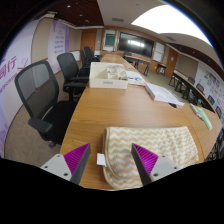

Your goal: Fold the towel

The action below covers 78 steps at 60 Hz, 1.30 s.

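A: So, what is closest to the camera?

B: One hand-held gripper (pixel 110 160) with two fingers, each bearing a magenta pad (pixel 77 157). The fingers stand wide apart and grip nothing.

A: Where is the towel?

B: One towel (pixel 150 150), cream with a pale zigzag pattern, lies flat on a long wooden conference table (pixel 110 108). Its near edge sits between the two fingers and just ahead of them, and the cloth spreads beyond the far-side finger toward the table's edge. Whether the fingertips touch the cloth cannot be told.

A: What else is on the table?

B: Farther along, one pale box-like tray (pixel 108 76) sits near the middle, and one stack of white papers (pixel 163 93) lies beside it, well apart from the towel. One light green item (pixel 203 116) rests at the far edge.

A: And around the table?

B: Three black mesh office chairs can be counted along one side; the nearest (pixel 40 95) is pulled slightly away from the table. One dark wall screen (pixel 135 44) hangs at the far end of the room, and one bright ceiling light (pixel 172 18) glows overhead
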Each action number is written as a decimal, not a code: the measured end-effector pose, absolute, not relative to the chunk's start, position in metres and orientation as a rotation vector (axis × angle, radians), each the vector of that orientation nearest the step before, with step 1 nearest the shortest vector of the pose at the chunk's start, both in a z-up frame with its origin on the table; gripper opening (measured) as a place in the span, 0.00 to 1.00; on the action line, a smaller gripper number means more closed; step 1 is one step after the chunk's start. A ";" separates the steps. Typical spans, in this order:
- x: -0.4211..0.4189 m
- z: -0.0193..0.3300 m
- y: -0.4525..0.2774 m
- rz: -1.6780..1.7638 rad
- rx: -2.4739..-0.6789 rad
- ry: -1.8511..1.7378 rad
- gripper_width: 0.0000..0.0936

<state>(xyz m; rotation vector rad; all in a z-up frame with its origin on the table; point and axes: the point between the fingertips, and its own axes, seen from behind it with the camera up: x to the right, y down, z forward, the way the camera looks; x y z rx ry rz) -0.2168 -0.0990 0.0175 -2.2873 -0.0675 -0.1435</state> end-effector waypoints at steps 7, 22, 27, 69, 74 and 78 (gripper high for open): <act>-0.216 -0.006 -0.081 -0.110 -2.308 -0.050 0.80; -0.193 -0.004 -0.075 -0.214 -2.281 -0.090 0.06; -0.197 0.000 -0.077 -0.182 -2.286 -0.104 0.05; -0.033 0.041 -0.075 0.058 -2.320 0.116 0.53; 0.000 0.051 -0.081 -0.058 -2.321 0.081 0.89; 0.011 0.066 -0.086 -0.089 -2.298 0.054 0.92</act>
